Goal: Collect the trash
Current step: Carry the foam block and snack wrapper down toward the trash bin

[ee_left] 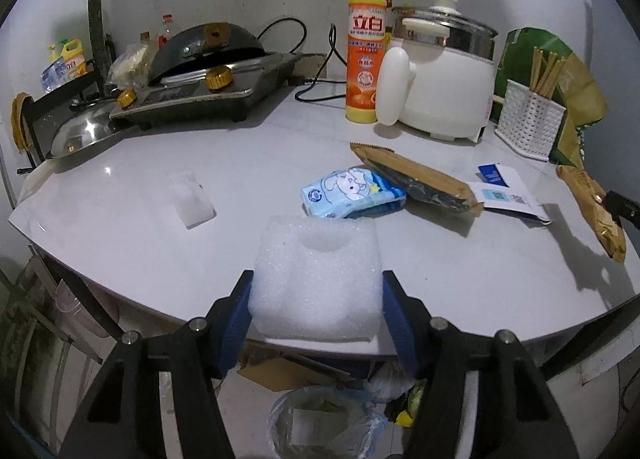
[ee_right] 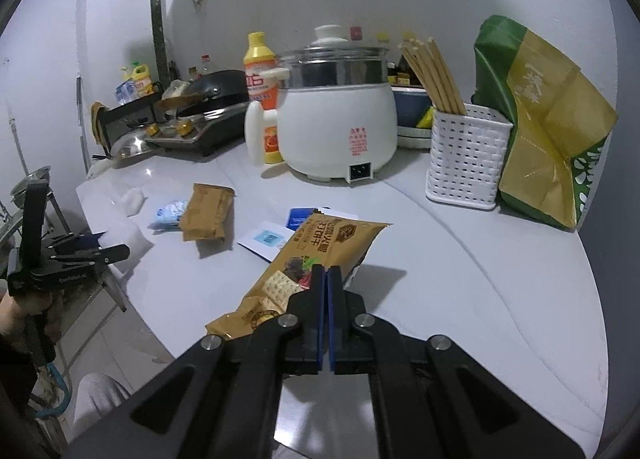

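The left gripper clamps the white foam block at the counter's near edge; the right gripper is pinched shut on the cracker wrapper, lifted off that counter; both pickups look made, so next comes carrying to the bin below the counter edge; its rim is cut off by the fingers.

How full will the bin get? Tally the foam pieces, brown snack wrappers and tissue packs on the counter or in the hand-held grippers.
Foam pieces: 2, big foam piece in left hand-held gripper, small foam piece loose
Brown snack wrappers: 2, held wrapper in right hand-held gripper, loose wrapper
Tissue pack: 1
Total: 5
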`<state>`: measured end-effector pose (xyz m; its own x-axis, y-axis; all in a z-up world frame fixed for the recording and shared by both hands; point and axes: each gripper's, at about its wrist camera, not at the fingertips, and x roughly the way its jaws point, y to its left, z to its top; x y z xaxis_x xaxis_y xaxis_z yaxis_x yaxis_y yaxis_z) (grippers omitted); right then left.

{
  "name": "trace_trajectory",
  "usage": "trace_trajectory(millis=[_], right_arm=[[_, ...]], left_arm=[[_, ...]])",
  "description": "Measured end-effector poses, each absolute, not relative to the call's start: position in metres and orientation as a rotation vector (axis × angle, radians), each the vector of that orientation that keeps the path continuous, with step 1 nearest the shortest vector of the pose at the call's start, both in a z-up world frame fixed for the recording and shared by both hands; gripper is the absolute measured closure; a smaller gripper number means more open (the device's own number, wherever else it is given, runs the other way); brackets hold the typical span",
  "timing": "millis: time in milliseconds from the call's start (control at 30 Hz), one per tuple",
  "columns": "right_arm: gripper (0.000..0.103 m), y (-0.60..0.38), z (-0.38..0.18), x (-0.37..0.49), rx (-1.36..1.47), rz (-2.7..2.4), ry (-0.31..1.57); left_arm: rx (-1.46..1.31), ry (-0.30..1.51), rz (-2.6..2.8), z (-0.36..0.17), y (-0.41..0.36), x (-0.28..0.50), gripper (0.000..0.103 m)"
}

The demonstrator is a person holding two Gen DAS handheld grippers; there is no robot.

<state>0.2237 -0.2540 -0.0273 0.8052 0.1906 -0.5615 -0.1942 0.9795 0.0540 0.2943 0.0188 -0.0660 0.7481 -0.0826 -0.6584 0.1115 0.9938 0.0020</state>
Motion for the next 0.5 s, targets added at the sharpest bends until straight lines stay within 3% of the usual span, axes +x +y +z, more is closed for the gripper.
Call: trace_trajectory(millis=[500], right_arm=[[0.102,-0.197,-0.021,0.197,-0.057,0.341,0.578]], left_arm=[[-0.004,0.68,-0.111,-0.051,0.039,0.224,0.042]])
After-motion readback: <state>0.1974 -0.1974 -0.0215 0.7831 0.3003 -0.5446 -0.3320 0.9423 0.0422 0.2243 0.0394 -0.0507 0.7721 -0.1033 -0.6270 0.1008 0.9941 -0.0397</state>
